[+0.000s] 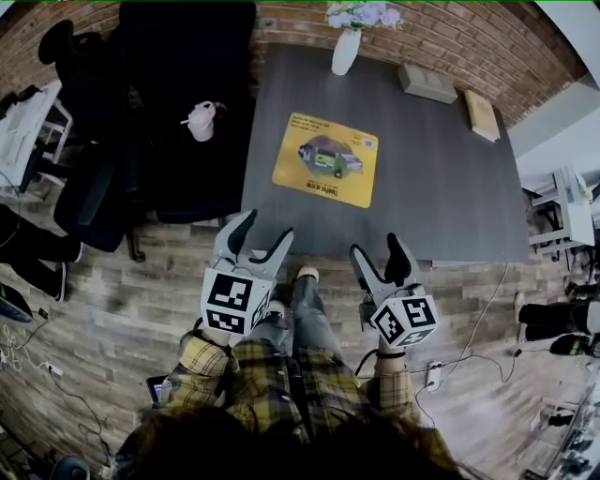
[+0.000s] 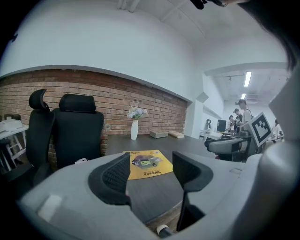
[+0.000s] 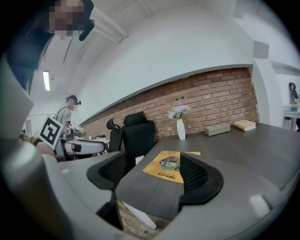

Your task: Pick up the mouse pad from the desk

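The vase (image 1: 346,49) stands at the far edge of the dark counter (image 1: 450,206) and holds a bunch of pale flowers (image 1: 364,14). Just right of the vase lies a flat grey box (image 1: 427,82), closed, so whatever is in it is hidden. Farther right of the vase lies a tan book (image 1: 482,114).

The yellow mouse pad (image 1: 326,159) lies flat on the counter on the person's side of the vase and a little to its left, with nothing touching it.

Both tools are held well apart from the vase, past the counter's near edge and over the wooden floor (image 1: 112,309). The left hand-held gripper (image 1: 265,227) has its jaws spread with nothing between them. The right hand-held gripper (image 1: 377,248) is also spread and empty.

In the left gripper view its left jaw covers the pad's left edge, and in the right gripper view the right jaw hides the pad's near right corner.

Left of the vase a black chair (image 1: 187,112) carries a small white thing (image 1: 201,120), perhaps a pouch or cloth; it is too small to tell. The counter's right side is cut off in the right gripper view.
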